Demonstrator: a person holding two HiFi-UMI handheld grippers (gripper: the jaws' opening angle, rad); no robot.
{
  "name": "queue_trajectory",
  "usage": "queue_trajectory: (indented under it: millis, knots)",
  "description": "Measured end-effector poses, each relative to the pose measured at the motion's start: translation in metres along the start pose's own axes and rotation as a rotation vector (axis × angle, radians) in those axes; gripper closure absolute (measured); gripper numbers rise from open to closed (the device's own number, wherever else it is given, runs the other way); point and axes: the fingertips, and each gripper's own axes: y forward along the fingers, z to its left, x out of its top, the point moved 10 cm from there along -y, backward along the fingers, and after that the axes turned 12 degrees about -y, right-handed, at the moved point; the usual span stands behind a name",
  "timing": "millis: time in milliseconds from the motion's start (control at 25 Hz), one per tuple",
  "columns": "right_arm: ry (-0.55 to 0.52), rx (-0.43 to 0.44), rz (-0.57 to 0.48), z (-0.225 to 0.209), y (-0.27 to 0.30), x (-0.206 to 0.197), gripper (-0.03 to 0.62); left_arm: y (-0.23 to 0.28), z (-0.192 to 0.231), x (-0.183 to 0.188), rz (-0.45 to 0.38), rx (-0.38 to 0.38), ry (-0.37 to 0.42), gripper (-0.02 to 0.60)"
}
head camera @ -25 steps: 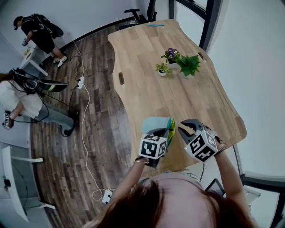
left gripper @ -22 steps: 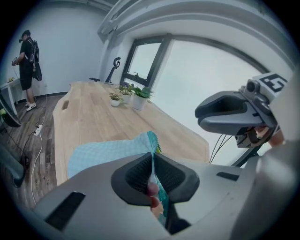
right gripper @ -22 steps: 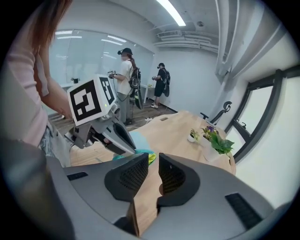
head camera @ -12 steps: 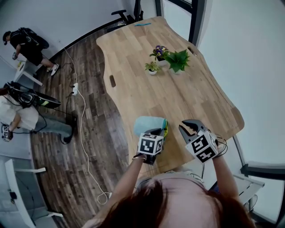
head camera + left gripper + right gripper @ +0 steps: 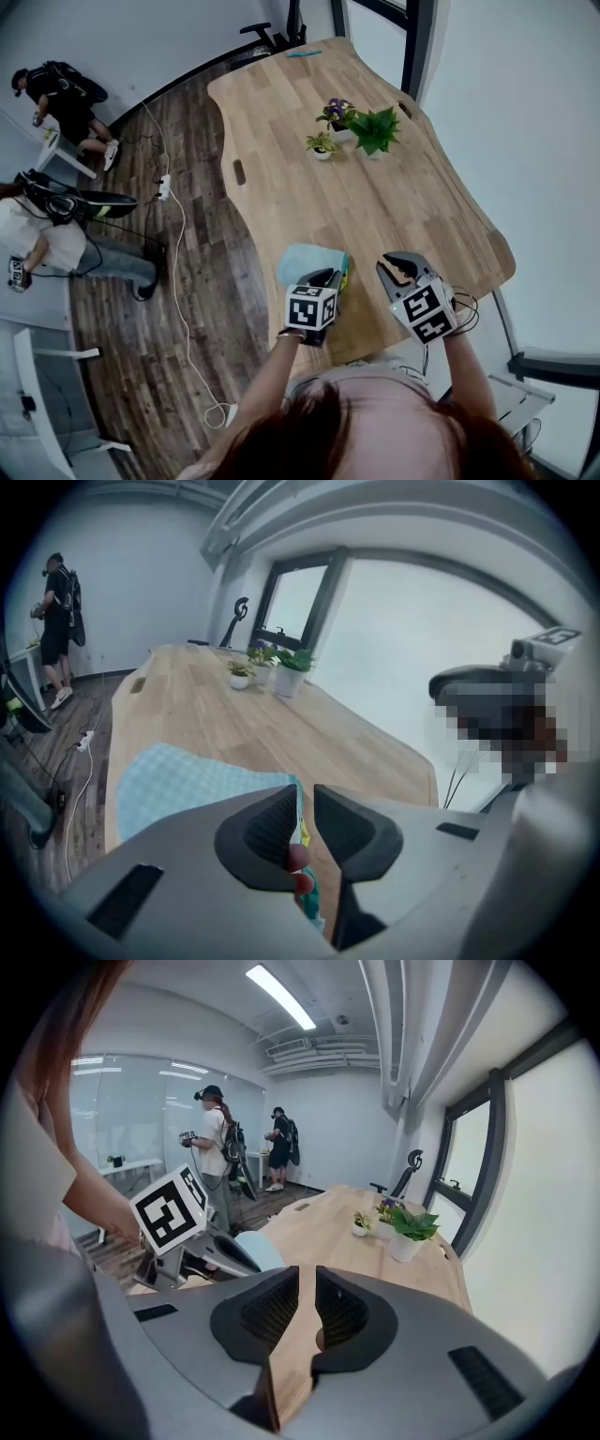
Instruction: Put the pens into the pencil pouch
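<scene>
A light blue checked pencil pouch [image 5: 305,262] lies at the near edge of the wooden table [image 5: 375,216]. My left gripper [image 5: 330,277] is at its right edge. In the left gripper view the pouch [image 5: 187,780] has its green-trimmed edge in the narrow gap of the left gripper [image 5: 307,797]. Those jaws have just been opening, and the right pad stands off the cloth. Red and pink rounded pen ends [image 5: 298,862] show in that gap. My right gripper [image 5: 396,265] hovers to the right of the pouch. The right gripper [image 5: 307,1274] has just been closing, narrowly apart on nothing.
Two small potted plants [image 5: 375,131] [image 5: 323,145] stand mid-table and a blue object [image 5: 305,53] lies at the far end. People [image 5: 56,84] stand and sit on the wood floor at left, beside a white cable with a power strip [image 5: 167,183].
The left gripper and the pouch have sunk a little toward the table. The right gripper has rolled slightly and shifted a little sideways.
</scene>
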Motion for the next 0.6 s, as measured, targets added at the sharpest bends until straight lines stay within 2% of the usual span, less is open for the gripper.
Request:
queue_trajectory:
  millis: [400,600]
  knots:
    - [0.069,-0.052,-0.136,-0.015,0.005,0.002,0.574,-0.056,-0.024,0.026,-0.315,0.049,-0.047,0.566]
    - [0.123,-0.074,-0.193,-0.019,0.000,0.004,0.592,-0.083,-0.040,0.033,-0.428,0.092,-0.021,0.577]
